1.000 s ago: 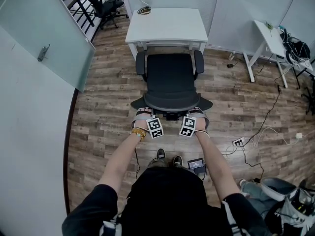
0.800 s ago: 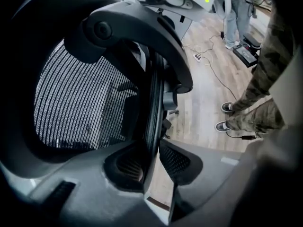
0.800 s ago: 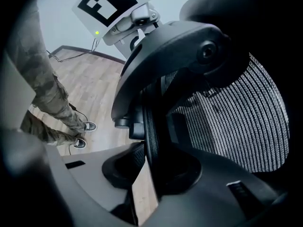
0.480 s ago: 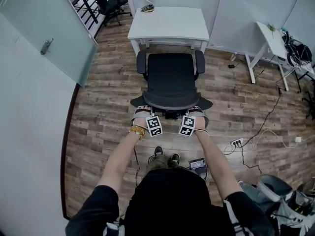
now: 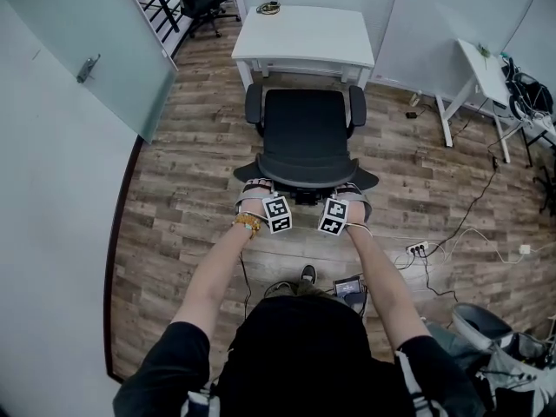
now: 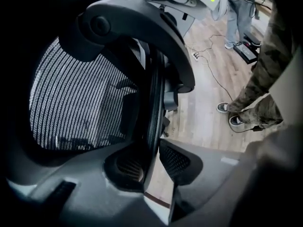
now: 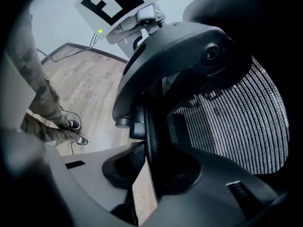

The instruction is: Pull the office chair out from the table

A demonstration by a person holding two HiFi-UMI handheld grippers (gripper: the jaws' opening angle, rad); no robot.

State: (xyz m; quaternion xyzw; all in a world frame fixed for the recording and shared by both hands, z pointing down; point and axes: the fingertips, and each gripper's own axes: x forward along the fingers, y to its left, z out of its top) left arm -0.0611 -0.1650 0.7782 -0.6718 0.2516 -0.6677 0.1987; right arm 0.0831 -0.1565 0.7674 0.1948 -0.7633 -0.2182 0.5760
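Here the office chair (image 5: 306,129) stands on the wood floor (image 5: 191,189) right in front of the white surface (image 5: 304,35), its seat turned toward that surface. In the head view the seat's front edge meets the surface's near edge, and whether it reaches underneath cannot be told. The chair's backrest rim (image 5: 304,174) faces the person, who stands just behind it with both arms stretched forward. The left gripper (image 5: 254,195) sits at the rim's left end and the right gripper (image 5: 354,196) at its right end, their marker cubes side by side between them. In the left gripper view, the left gripper (image 6: 151,161) has the dark edge of the rim running up between its fingers (image 6: 122,167), which are clenched on it. The mesh back (image 6: 71,103) spreads to the left of the fingers and bare floor lies to the right. The right gripper view mirrors this. The right gripper (image 7: 149,170) also has its fingers (image 7: 124,167) closed against the rim, with the frame edge passing straight through the gap, the mesh back (image 7: 246,122) on the right and the floor on the left. The person's shoes (image 7: 75,131) show on the floor behind the chair in that view.
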